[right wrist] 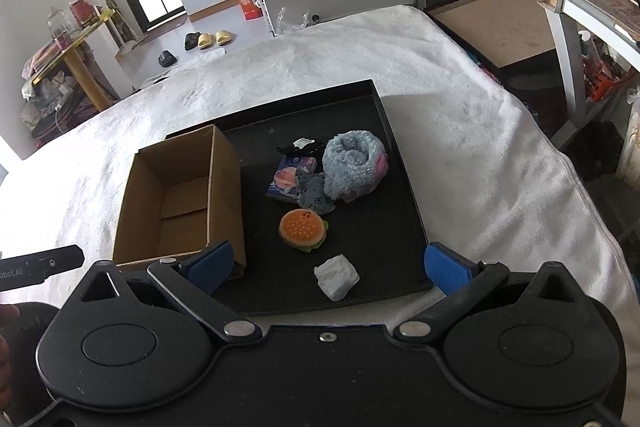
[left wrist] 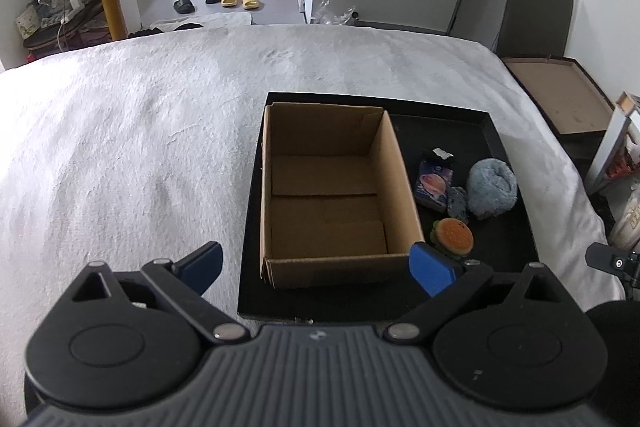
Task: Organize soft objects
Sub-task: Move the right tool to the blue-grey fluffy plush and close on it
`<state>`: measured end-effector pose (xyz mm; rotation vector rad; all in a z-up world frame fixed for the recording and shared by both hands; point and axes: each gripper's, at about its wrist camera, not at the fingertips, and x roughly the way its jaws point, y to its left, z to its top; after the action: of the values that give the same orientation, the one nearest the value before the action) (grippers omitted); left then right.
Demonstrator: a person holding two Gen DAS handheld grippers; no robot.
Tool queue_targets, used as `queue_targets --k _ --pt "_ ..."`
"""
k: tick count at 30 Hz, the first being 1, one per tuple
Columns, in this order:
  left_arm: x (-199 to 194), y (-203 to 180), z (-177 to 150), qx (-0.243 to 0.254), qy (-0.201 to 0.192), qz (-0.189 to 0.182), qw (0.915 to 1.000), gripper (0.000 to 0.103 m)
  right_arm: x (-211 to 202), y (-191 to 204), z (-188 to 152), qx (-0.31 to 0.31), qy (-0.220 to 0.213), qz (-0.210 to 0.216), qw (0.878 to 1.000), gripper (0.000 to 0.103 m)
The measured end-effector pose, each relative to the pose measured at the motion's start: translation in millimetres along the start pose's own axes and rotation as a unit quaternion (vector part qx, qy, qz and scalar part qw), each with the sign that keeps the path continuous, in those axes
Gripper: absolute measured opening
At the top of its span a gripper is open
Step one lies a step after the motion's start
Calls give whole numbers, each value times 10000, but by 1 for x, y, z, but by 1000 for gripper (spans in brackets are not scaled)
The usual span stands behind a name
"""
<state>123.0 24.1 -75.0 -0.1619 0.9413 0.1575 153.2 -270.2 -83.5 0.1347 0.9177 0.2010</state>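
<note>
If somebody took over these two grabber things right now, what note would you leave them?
Left gripper: open, empty, hovering at the near end of the cardboard box.
Right gripper: open, empty, above the near part of the black tray.
The box stands on the tray's left side and holds nothing.
Beside it on the tray: burger plush, crumpled white tissue, small grey plush, blue fluffy plush, purple packet.
Done: nothing yet. Left: probably moving the soft items into the box.

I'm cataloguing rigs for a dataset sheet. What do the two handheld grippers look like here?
Both are matte black. The left gripper and right gripper have blue fingers on black linkage arms with silver pivot pins, above round black housings. The left one's body is ribbed grey, the right's smooth black.
</note>
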Motion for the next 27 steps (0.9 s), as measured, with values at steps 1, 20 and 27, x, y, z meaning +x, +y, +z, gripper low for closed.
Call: queue_targets --k 1,20,27 --pt "3 0 2 -6 -1 21 10000 100 3 0 2 -8 1 -15 10000 103" --pt "71 -1 17 -169 160 499 9985 72 67 -16 16 149 -69 32 9999 94" --pt "98 1 21 -182 294 771 9964 66 103 -19 22 168 46 40 9998 92"
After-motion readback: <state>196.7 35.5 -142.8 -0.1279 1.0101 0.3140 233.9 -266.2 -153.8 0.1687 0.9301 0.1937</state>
